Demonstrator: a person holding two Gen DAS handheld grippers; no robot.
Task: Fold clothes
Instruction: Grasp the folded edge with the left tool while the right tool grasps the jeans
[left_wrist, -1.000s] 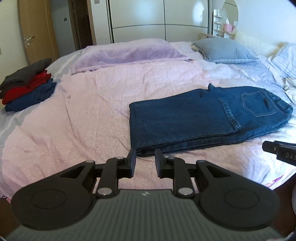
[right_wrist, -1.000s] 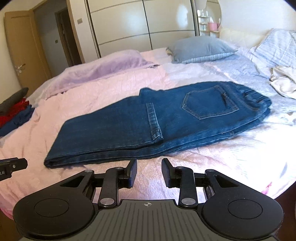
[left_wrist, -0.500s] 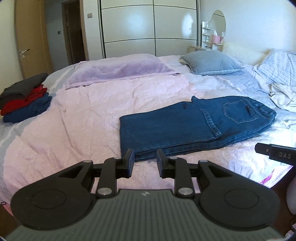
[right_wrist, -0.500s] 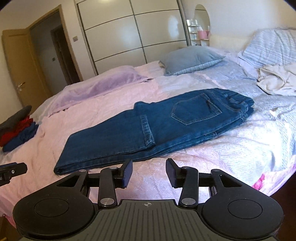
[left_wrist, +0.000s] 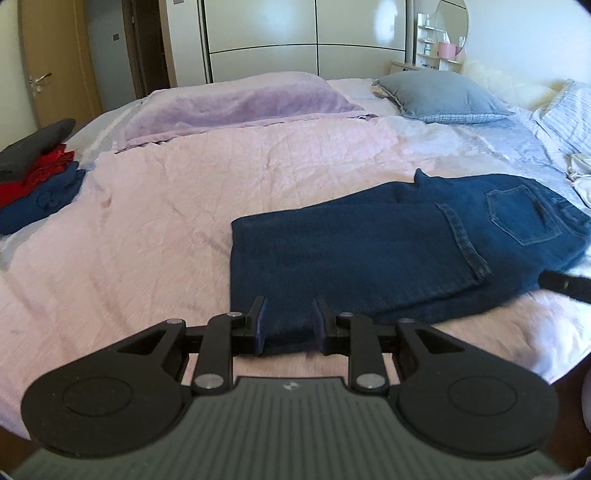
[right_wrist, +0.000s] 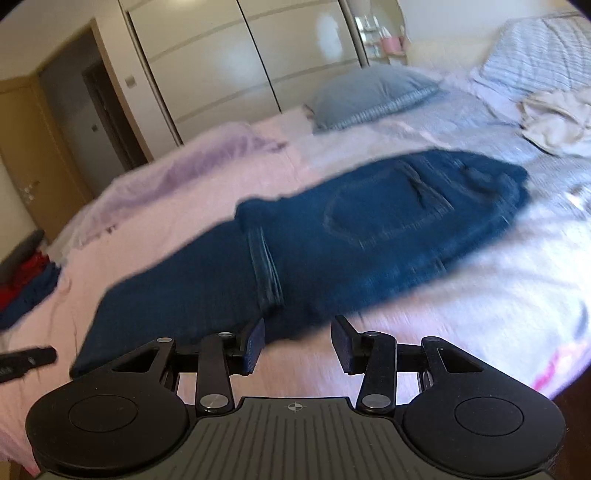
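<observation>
Dark blue jeans (left_wrist: 369, 251) (right_wrist: 332, 240) lie flat on the pink bedspread (left_wrist: 147, 229), legs folded back so the hems cross the middle and a back pocket faces up. My left gripper (left_wrist: 289, 321) is open just above the jeans' near left edge, and denim shows between its fingers without the pads pressing on it. My right gripper (right_wrist: 298, 338) is open wider at the near edge below the folded hems, with nothing gripped. Each view catches the other gripper's tip at its side edge.
A stack of folded grey, red and blue clothes (left_wrist: 33, 184) (right_wrist: 26, 280) sits at the bed's far left. A purple blanket (left_wrist: 236, 103) and a grey pillow (left_wrist: 443, 96) lie at the back. A crumpled cream garment (right_wrist: 554, 118) rests at the right.
Both grippers have come forward and lower, up to the jeans' near edge, so the jeans look larger. The right jaws stand wider than a second ago. The jeans have not moved.
</observation>
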